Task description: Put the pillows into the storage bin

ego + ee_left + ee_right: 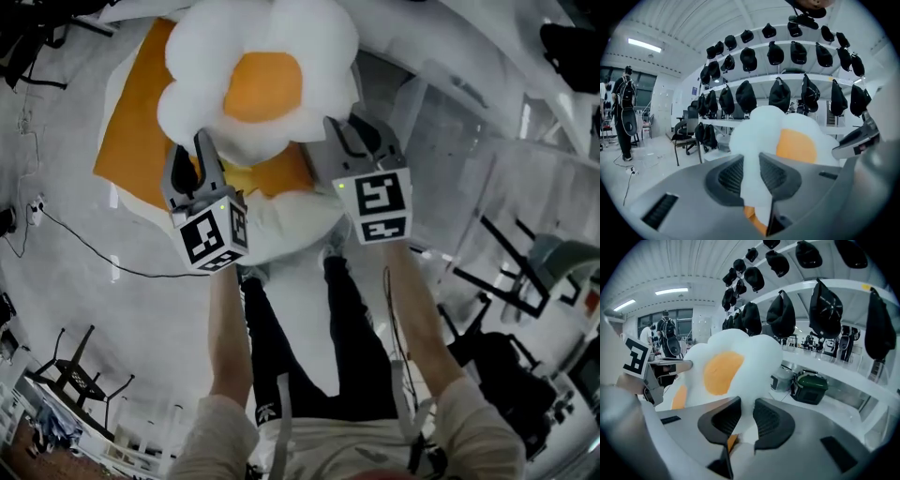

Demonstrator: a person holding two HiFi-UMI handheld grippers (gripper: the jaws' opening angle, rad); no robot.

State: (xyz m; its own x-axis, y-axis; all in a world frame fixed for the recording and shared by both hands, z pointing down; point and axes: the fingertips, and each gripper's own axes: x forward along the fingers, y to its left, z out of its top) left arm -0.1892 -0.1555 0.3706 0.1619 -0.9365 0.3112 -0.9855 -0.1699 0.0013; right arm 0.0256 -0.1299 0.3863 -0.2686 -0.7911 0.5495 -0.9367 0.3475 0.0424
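The egg pillow point(258, 80) – white lobes around an orange centre – is held in the air in front of the person, clear of everything below it. The left gripper point(202, 150) has its lower left edge and the right gripper point(361, 141) its lower right edge.

Under it, a flat orange cushion point(136, 131) lies on the pale floor point(159, 309), its far corner running out past the pillow's left edge. More white and orange padding shows just beneath the pillow's near edge. To the right stands the clear storage bin point(450, 150), its near wall just beside the right gripper and its rim about level with the pillow's right edge.

The floor to the left is open except for a thin cable point(94, 248) and a dark folding stand point(80, 375) near the lower left corner. On the right, a black frame point(506, 272) crowds the space beyond the bin.

In the left gripper view the pads point(731, 176) stand a narrow gap apart, pinching a fold of white pillow fabric, with orange showing below the pinch. Shelves hung with black bags point(780, 93) fill the background. In the right gripper view the pads point(719, 420) likewise stand close together – clamped on the pillow's white edge.
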